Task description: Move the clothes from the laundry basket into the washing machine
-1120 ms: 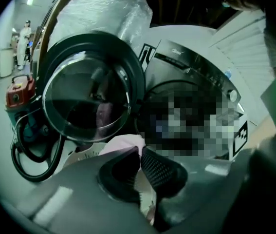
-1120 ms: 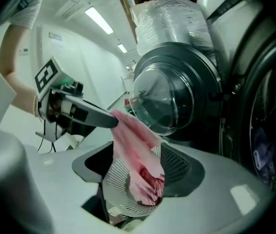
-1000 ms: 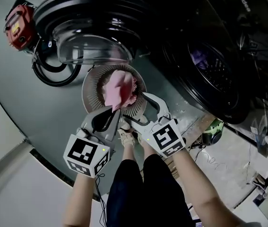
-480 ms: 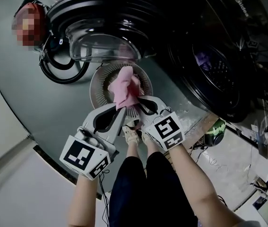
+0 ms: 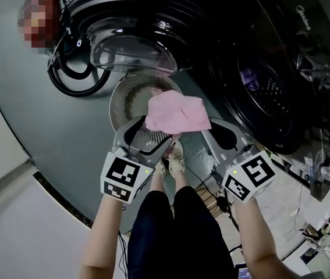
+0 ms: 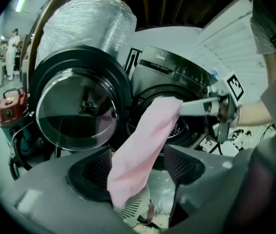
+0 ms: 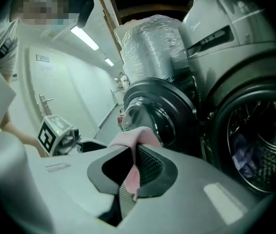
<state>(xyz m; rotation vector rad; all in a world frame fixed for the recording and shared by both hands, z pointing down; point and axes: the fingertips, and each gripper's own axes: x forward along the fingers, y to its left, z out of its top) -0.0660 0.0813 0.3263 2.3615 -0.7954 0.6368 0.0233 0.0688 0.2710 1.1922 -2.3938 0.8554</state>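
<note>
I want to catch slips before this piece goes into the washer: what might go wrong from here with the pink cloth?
1. Only the right gripper is shut on the pink cloth, and only on a small fold, so the cloth may slip out and drop back into the basket.
2. The cloth's loose end hangs between the open jaws of the left gripper. It may catch there on the way to the washing machine.

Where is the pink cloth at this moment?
In the head view the pink cloth hangs centre, above the laundry basket, pinched by the right gripper; its lower end lies between the open jaws of the left gripper.
</note>
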